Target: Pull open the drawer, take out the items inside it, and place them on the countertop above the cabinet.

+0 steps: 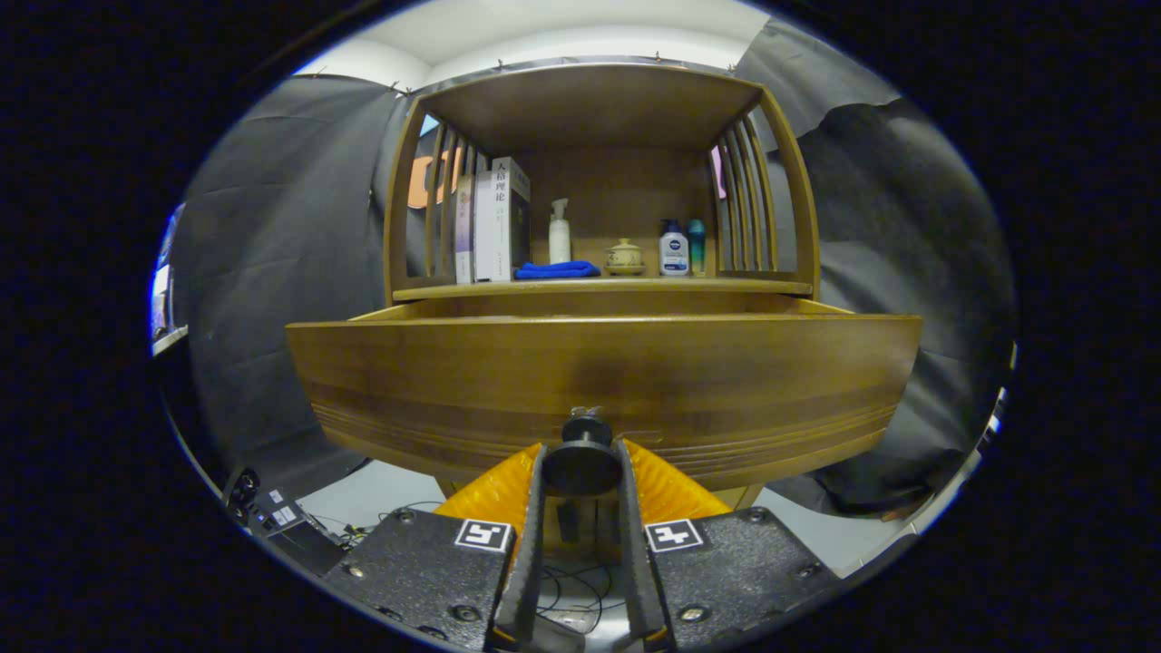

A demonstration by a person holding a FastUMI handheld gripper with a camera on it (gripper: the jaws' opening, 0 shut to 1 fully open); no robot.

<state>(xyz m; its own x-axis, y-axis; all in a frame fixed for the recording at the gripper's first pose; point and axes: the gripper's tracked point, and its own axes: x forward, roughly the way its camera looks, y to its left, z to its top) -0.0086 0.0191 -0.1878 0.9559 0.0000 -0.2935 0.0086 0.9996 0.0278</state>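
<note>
- Drawer [603, 385] front fills the space just ahead; its dark knob [581, 461] sits clamped between the gripper [581, 472] fingers.
- Narrow gap between drawer top and countertop [617, 287].
- Countertop crowded: books [494, 222], blue cloth [557, 269], bottles [673, 248].

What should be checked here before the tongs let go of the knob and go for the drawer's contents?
1. Tongs closed on the dark knob: ok, both fingers press its sides.
2. Drawer pulled out from the cabinet: ok.
3. Items inside the drawer: cannot tell, its front hides them.
4. Free room on the countertop: ok, beside the blue cloth and bottles.
5. Drawer open far enough: cannot tell.
</note>
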